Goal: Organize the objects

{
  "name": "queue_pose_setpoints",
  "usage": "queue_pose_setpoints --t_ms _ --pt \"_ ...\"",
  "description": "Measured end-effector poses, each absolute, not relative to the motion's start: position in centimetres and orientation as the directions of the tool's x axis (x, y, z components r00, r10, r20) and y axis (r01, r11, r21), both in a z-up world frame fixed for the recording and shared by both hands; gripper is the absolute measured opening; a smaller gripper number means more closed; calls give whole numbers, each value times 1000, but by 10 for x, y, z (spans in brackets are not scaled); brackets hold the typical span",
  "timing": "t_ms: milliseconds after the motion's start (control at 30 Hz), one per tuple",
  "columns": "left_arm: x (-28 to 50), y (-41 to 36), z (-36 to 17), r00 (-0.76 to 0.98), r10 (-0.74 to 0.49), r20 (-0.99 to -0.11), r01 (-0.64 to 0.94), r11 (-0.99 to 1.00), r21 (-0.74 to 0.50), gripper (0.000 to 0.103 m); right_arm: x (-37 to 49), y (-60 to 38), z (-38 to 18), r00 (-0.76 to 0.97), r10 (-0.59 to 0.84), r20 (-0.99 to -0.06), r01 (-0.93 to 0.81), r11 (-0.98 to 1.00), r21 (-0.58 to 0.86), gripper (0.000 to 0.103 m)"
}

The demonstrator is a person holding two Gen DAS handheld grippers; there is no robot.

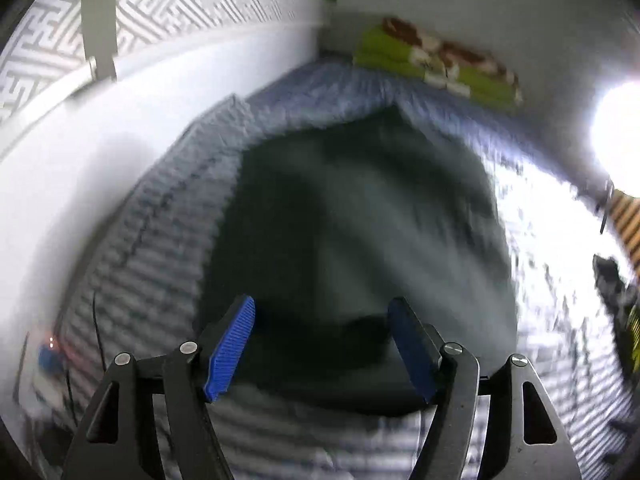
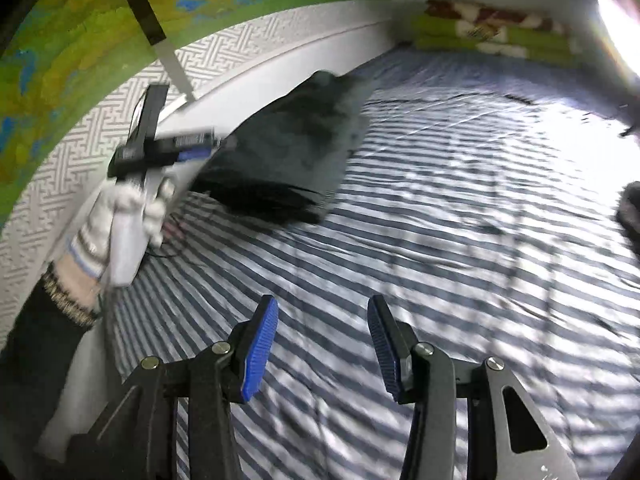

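My left gripper (image 1: pixel 320 344) gapes wide and empty, tilted down over one folded dark garment (image 1: pixel 360 220) on the striped bedsheet (image 1: pixel 160 260). My right gripper (image 2: pixel 322 344) is half open, holding nothing, above bare stripes. One gloved hand (image 2: pixel 128 204) grips the left tool's handle; one green blanket (image 1: pixel 436 64) lies by the far wall.

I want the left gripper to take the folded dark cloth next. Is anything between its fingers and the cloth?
Nothing visible. The left gripper stands open right over the near edge of the dark folded cloth on the striped bedsheet.
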State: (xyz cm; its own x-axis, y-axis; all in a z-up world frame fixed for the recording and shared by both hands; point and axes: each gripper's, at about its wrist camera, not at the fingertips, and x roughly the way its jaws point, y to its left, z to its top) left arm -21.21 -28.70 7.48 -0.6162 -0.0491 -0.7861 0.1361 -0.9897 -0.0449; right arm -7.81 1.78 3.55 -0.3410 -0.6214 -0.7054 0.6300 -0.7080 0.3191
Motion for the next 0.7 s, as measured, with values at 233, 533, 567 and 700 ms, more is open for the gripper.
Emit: queue_pose_setpoints --t_ms 233,533,567,700 --pt "-116 -239 67 -591 -52 -805 189 -979 -76 71 -36 59 59 -447 -551 -704 581 -778 240 44" --pt "27 -142 168 -710 -76 -700 144 -989 -38 78 15 92 108 -523 -558 -644 588 -783 201 50" --pt "41 -128 183 -729 -74 -680 139 -989 -42 79 19 92 114 -533 -559 -635 594 -782 189 51" --pt "71 -101 220 -778 -76 -623 126 -991 -37 94 31 91 132 -571 -557 -603 601 -784 155 54"
